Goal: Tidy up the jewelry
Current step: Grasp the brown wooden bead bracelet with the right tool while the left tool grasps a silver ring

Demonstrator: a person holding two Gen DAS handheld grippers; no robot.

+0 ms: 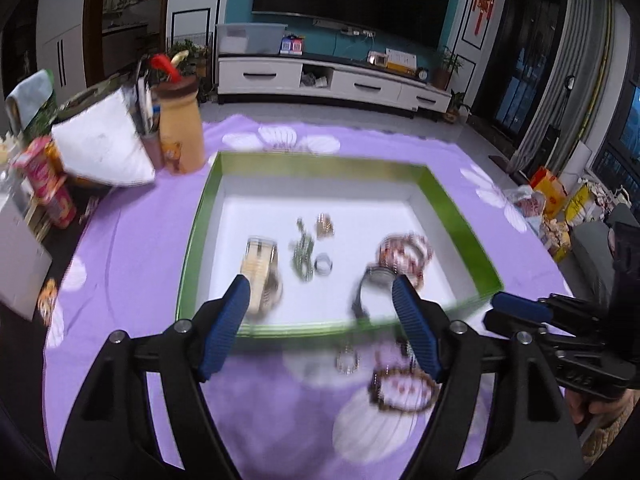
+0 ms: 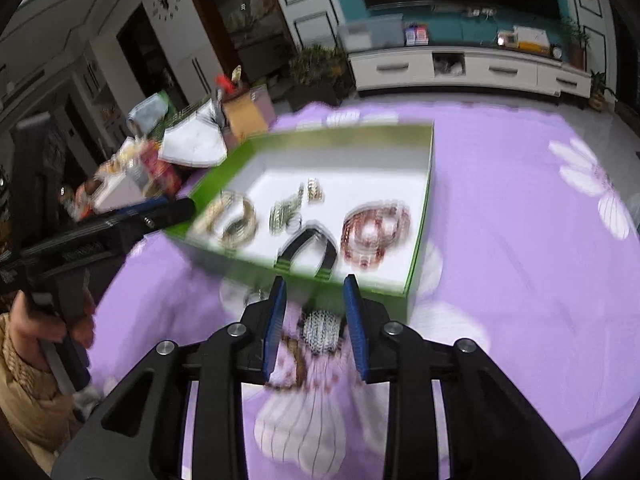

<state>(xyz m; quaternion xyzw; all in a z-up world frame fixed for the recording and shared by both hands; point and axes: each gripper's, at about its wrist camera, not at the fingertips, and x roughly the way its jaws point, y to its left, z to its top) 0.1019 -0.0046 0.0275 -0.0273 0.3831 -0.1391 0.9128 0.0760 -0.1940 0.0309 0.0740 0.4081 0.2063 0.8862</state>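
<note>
Between the right gripper's blue pads, parted and gripping nothing, a sparkly bracelet lies loose on the purple cloth, a beaded bracelet just beside it. The left gripper is spread wide and empty, aimed down over the green-rimmed box. Beyond its tips, inside the box, sit a gold watch, a black watch, a green chain and coiled beads. Both views are smeared; I judge a hasty pinch could snag cloth, or nudge the box wall just ahead. Both hands tilt steeply downward.
</note>
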